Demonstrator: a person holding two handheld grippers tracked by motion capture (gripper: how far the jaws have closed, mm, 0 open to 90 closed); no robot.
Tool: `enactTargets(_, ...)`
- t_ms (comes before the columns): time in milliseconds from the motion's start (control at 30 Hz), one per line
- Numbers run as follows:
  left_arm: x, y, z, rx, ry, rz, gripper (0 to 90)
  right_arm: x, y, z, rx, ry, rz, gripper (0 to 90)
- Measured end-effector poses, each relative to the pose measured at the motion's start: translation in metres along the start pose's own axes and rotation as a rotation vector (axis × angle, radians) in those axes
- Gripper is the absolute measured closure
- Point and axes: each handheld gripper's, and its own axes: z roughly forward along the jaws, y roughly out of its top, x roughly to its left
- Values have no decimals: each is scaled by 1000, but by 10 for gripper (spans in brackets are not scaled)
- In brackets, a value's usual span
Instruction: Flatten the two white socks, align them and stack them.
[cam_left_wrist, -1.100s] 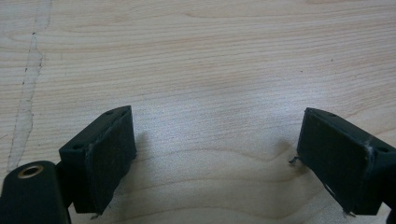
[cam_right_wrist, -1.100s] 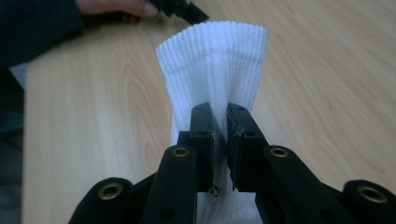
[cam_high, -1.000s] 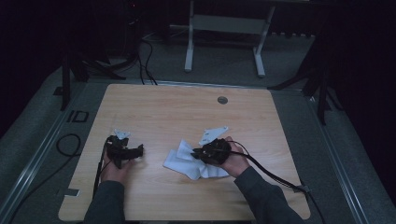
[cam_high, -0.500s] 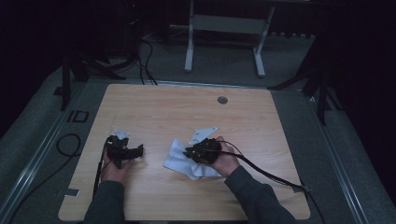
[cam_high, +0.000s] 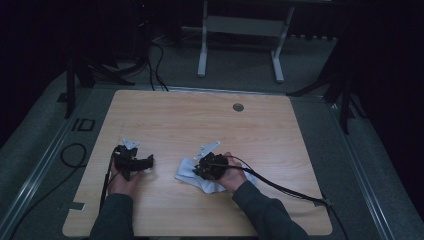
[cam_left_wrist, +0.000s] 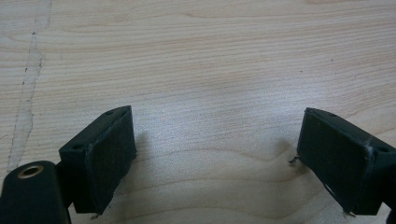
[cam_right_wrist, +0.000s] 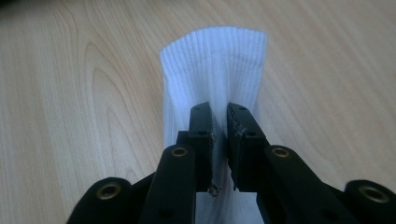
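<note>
A white ribbed sock (cam_right_wrist: 215, 65) lies on the wooden table, its cuff pointing away from my right gripper (cam_right_wrist: 219, 116), which is shut on a pinched fold of the fabric. In the high view the sock (cam_high: 190, 172) spreads out under and beside the right gripper (cam_high: 207, 167) near the table's middle front. My left gripper (cam_high: 145, 162) rests at the front left, a short way from the sock. Its jaws stand wide apart over bare wood, so the left gripper (cam_left_wrist: 215, 140) is open and holds nothing.
The wooden table (cam_high: 200, 125) has a round grommet hole (cam_high: 238, 107) near its far edge. A black cable (cam_high: 280, 185) trails from the right gripper toward the front right. Beyond the table stand a white metal frame (cam_high: 240, 30) and floor cables.
The right gripper has slid leftward across the sock toward the table's middle, bunching the fabric. The left gripper has stayed put.
</note>
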Motion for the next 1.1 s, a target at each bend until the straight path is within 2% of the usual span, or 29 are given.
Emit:
enactTargets(133, 0, 0, 0, 0, 0, 0, 116, 0, -1, 5, 16, 5, 5, 799)
enactTargets(267, 0, 0, 0, -1, 0, 0, 116, -1, -3, 11, 24, -10, 17, 803)
enactTargets(533, 0, 0, 0, -1, -2, 1, 115, -2, -3, 13, -2, -26, 42, 805)
enactTargets(667, 0, 0, 0, -1, -3, 2, 115, -2, -4, 16, 1, -15, 42, 684)
enactTargets(833, -1, 0, -1, -6, -3, 4, 127, -3, -2, 10, -12, -30, 36, 601)
enactTargets(933, -6, 0, -2, -21, -12, 11, 251, -4, 1, 2, -29, -36, 38, 582)
enactTargets(1033, -10, 2, -7, -6, -17, 7, 440, -7, 3, -7, -41, -45, 34, 571)
enactTargets(1067, -11, 2, -9, 7, -32, 5, 494, -7, 3, -9, -39, -48, 32, 567)
enactTargets(1100, -10, 2, -11, 16, -64, -2, 545, -8, 4, -12, -38, -54, 27, 564)
